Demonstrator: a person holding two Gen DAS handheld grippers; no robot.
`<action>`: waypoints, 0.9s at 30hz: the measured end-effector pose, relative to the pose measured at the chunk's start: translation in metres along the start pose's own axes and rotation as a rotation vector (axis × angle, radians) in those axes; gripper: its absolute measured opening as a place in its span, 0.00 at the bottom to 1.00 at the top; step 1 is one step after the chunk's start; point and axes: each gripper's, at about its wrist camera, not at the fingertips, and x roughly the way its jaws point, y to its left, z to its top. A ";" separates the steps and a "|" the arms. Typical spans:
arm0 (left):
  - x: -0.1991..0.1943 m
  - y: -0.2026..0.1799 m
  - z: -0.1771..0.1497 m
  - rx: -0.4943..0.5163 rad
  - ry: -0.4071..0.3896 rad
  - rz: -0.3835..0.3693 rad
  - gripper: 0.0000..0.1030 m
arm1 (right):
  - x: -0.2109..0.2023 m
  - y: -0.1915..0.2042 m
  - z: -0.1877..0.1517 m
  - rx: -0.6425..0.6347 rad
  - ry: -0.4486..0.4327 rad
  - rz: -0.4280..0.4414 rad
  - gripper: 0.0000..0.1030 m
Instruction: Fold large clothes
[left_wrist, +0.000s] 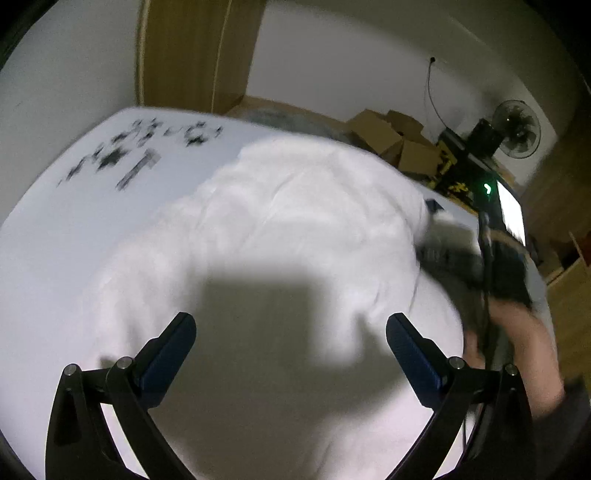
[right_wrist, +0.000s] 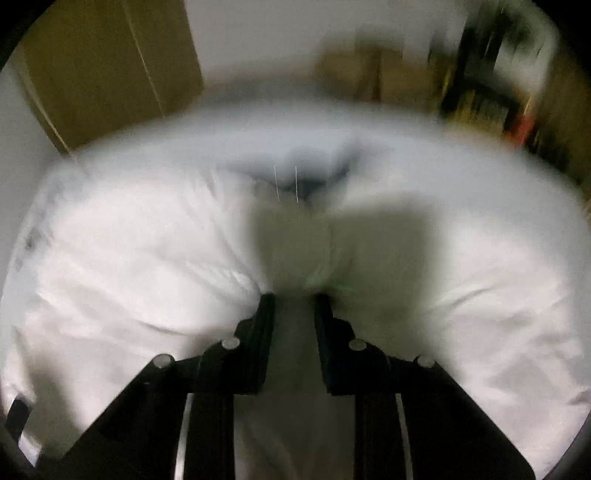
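The white garment lay spread and rumpled over the white table, filling nearly all the space ahead of both sets of jaws. The left gripper hovered above it with its jaws spread wide and nothing between them; their shadow fell on the cloth directly beneath and just ahead of the tips, which suggests the tool stood a little clear of the fabric and was not pressing on it. Dark printed marks on the table showed well ahead and to the left of those jaws, on bare surface the garment did not reach. The right gripper had its jaws drawn close together on a pinched ridge of the garment, the cloth gathering into tight wrinkles that radiated from the tips, a sign that the fabric was under tension there. That grip was probably taken to carry one edge or fold across the rest, while the free left tool waited to take a second hold or to smooth the layer down. In the left view the right tool and the person's hand appeared blurred off to the right of the jaws, at the garment's far side. Cardboard boxes and a fan stood far beyond, off the table.
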 end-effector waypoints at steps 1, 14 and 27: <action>-0.009 0.012 -0.009 -0.012 0.017 -0.016 1.00 | 0.001 0.001 0.000 -0.020 0.019 -0.010 0.22; -0.063 0.095 -0.043 -0.193 0.032 -0.176 1.00 | -0.077 0.010 -0.091 -0.014 0.035 0.077 0.20; -0.070 0.120 -0.071 -0.239 0.066 -0.206 1.00 | -0.126 0.019 -0.158 -0.004 0.063 0.189 0.19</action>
